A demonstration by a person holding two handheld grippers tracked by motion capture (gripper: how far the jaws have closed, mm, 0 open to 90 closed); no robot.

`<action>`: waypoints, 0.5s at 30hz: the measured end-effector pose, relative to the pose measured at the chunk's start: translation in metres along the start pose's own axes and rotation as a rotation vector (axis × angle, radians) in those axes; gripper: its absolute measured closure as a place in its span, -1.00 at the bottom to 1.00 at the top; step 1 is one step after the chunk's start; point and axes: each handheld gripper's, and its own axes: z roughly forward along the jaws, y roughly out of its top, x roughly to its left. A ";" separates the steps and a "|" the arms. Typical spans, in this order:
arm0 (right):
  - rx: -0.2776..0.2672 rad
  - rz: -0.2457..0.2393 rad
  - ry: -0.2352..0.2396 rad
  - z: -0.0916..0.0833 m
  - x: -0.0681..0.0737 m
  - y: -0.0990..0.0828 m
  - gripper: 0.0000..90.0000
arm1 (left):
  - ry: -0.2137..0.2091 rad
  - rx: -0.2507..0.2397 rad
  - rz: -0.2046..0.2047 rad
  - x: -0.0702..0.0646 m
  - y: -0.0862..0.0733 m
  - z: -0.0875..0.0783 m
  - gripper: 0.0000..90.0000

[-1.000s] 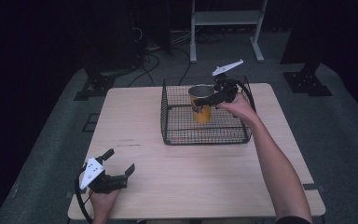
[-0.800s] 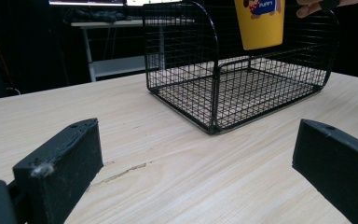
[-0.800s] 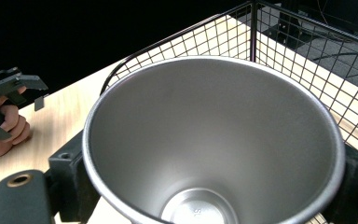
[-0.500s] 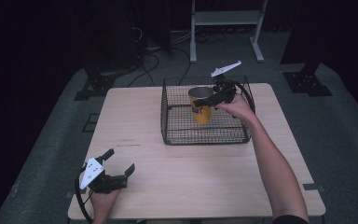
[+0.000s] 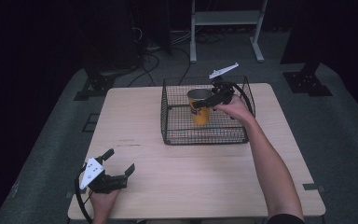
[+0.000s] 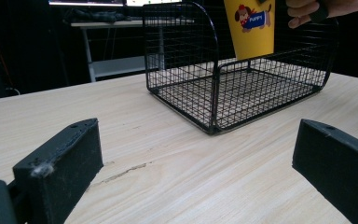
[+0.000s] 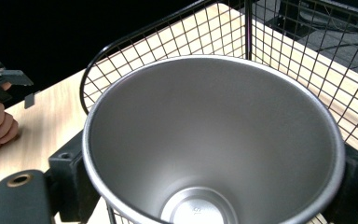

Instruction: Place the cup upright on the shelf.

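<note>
Right claw (image 5: 214,99) is clamped across yellow cup (image 5: 199,112) near its rim, centre frame; judged light, stiff, slippery-walled metal.

Left claw (image 5: 119,167) is held open, lower left.

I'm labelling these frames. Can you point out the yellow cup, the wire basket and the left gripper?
yellow cup (image 5: 199,114), high view, on its yellow side wall.
wire basket (image 5: 204,139), high view, on its near wall.
left gripper (image 5: 120,163), high view, midway between its fingers.

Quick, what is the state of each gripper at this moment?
Left gripper: open, holding nothing, low over the table.
Right gripper: shut on the yellow cup, over the wire basket.
</note>
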 end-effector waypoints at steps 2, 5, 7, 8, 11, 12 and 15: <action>0.005 -0.001 0.001 0.002 -0.001 -0.001 -0.73 | 0.000 0.000 0.000 0.000 0.000 0.000 -0.98; 0.009 0.002 0.002 0.005 -0.003 -0.002 -0.73 | 0.000 0.000 0.000 0.000 0.000 0.000 -0.98; 0.009 0.004 0.002 0.007 -0.004 -0.003 -0.73 | 0.001 -0.001 -0.001 0.000 0.000 0.000 -0.98; 0.011 0.006 0.002 0.008 -0.005 -0.004 -0.73 | 0.000 0.000 -0.001 0.000 0.000 0.000 -0.98; 0.022 0.009 -0.003 0.011 -0.007 -0.006 -0.73 | 0.000 0.000 -0.001 0.000 0.000 0.000 -0.98; 0.025 0.011 -0.005 0.012 -0.008 -0.006 -0.73 | 0.000 0.000 -0.001 0.000 0.000 0.000 -0.98; 0.031 0.018 -0.007 0.016 -0.010 -0.008 -0.74 | 0.000 -0.001 -0.001 0.000 0.000 0.000 -0.98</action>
